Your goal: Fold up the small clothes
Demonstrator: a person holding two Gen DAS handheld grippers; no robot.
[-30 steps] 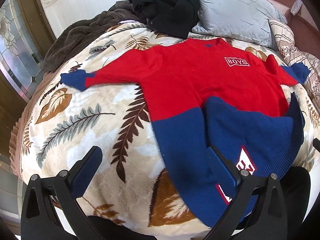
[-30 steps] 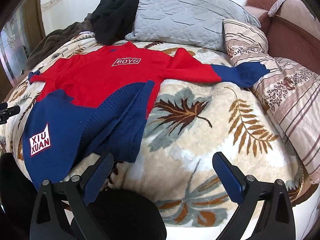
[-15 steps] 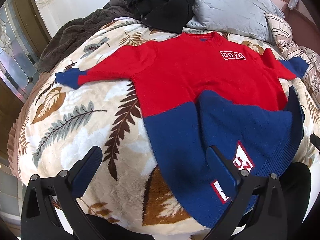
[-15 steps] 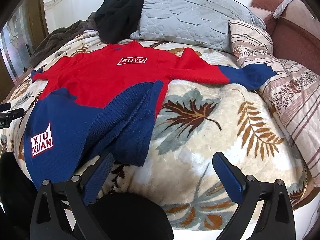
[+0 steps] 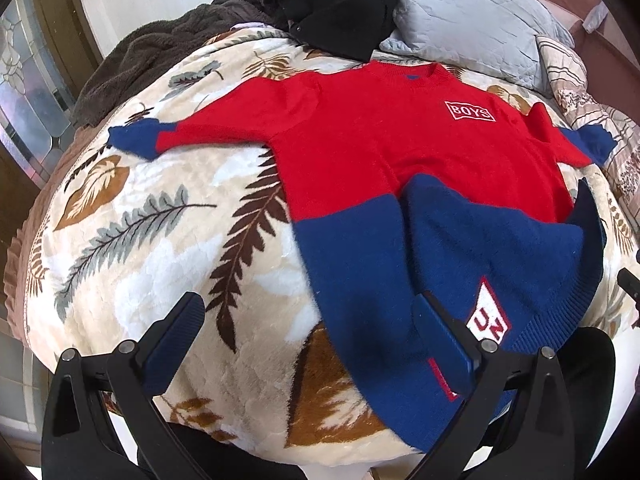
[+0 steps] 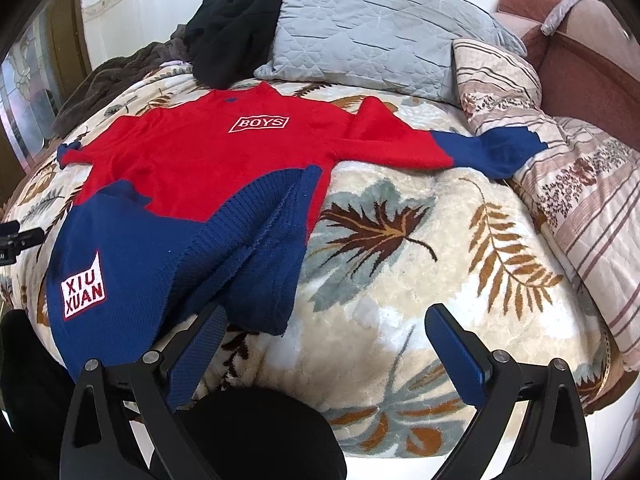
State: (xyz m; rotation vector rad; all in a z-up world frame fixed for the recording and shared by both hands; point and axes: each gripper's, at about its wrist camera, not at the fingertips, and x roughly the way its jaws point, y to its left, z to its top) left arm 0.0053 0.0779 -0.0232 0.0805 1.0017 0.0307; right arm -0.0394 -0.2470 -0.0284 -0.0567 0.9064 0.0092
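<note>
Lying face up on a leaf-patterned blanket, a small red and blue sweater is the landmark for everything else: its neckline points toward a grey quilted pillow and a heap of black clothing just beyond the collar, and both sleeves are stretched out to the sides. A white "BOYS" patch sits on the red chest. At the hem, one blue lower corner is folded up over the body, so the ribbed edge runs diagonally across the red part, and a "XIU XUAN" patch shows on the blue area near the hem. The blue cuff of one sleeve reaches a striped floral quilt beside the sweater. Below the hem, the left gripper hangs with its jaws spread wide, one finger over bare blanket and the other over the blue hem, holding nothing. The right gripper is likewise spread and empty, off the folded corner over the blanket.
</note>
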